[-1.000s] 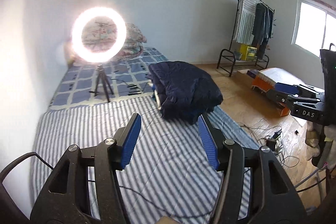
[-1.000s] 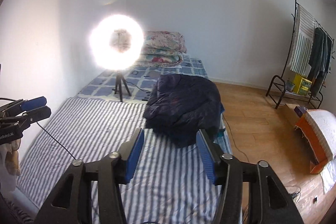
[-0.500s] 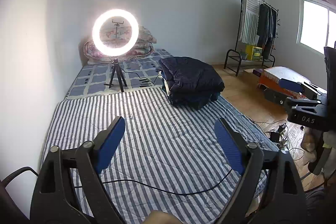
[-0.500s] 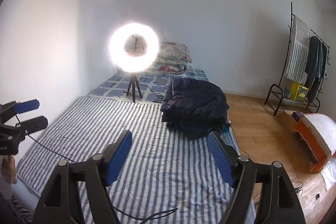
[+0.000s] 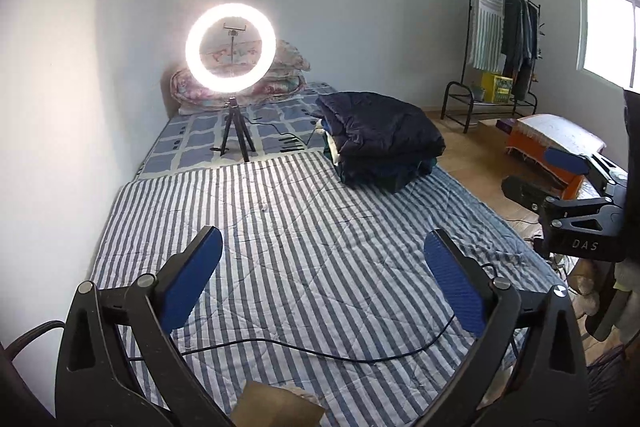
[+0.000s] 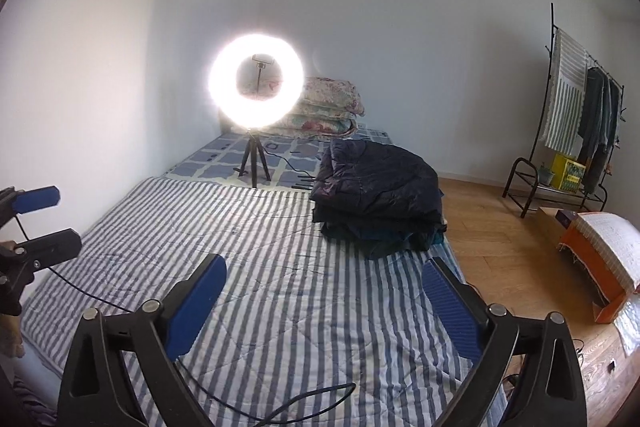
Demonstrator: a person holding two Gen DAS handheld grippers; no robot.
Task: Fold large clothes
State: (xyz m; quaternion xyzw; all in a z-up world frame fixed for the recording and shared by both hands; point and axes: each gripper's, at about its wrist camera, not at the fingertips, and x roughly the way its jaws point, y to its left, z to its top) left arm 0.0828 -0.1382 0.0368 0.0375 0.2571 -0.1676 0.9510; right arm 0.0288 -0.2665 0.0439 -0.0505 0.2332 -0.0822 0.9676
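Observation:
A folded dark navy padded coat point(image 5: 380, 137) lies on top of a stack of folded clothes at the far right of the striped blanket point(image 5: 304, 247); it also shows in the right wrist view point(image 6: 378, 183). My left gripper point(image 5: 322, 259) is wide open and empty, well back from the stack above the blanket. My right gripper point(image 6: 322, 285) is wide open and empty, also back from the stack. The right gripper appears at the right edge of the left wrist view point(image 5: 560, 179), the left gripper at the left edge of the right wrist view point(image 6: 36, 223).
A lit ring light on a small tripod point(image 5: 231, 47) stands on the bed beyond the blanket, with pillows point(image 5: 280, 83) behind it. A black cable point(image 5: 320, 351) runs across the near blanket. A clothes rack point(image 5: 500, 39) and an orange box point(image 5: 556, 147) stand on the wooden floor at right.
Both grippers have pulled back from the folded coat and opened wide. The coat stays on the stack.

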